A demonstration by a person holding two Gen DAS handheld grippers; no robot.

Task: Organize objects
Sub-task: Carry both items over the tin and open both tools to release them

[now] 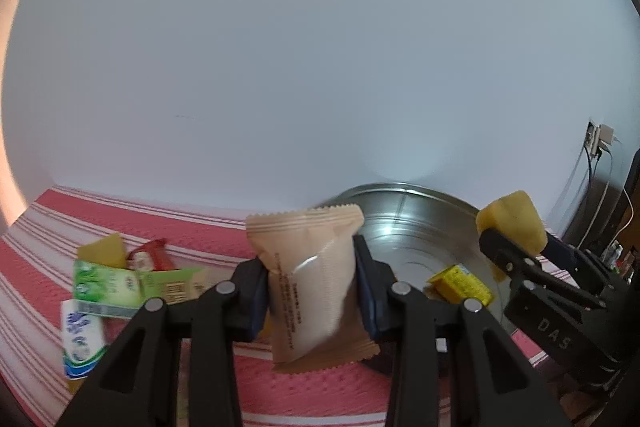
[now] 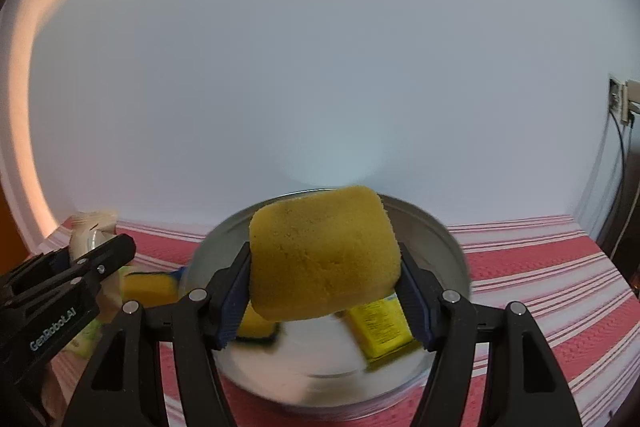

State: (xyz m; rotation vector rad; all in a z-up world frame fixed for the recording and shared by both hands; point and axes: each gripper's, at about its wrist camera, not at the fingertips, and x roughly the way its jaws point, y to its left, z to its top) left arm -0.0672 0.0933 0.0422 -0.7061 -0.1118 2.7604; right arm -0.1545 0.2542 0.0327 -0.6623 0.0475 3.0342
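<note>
My left gripper (image 1: 314,287) is shut on a beige snack packet (image 1: 312,279), held upright above the striped cloth, left of a round metal basin (image 1: 404,227). My right gripper (image 2: 324,287) is shut on a yellow sponge (image 2: 324,255), held over the basin (image 2: 444,247). The sponge (image 1: 516,223) and right gripper also show at the right of the left wrist view. A yellow box (image 2: 380,323) lies inside the basin; it also shows in the left wrist view (image 1: 460,283). The left gripper (image 2: 100,263) with the packet (image 2: 90,231) shows at the left of the right wrist view.
On the red-and-white striped cloth (image 1: 180,227), left of the basin, lie a green tissue pack (image 1: 108,287), a blue-white pack (image 1: 82,339), a red wrapper (image 1: 148,255) and a yellow item (image 1: 102,251). A yellow sponge with dark edge (image 2: 148,287) lies beside the basin. Wall socket with cables (image 1: 598,139) at right.
</note>
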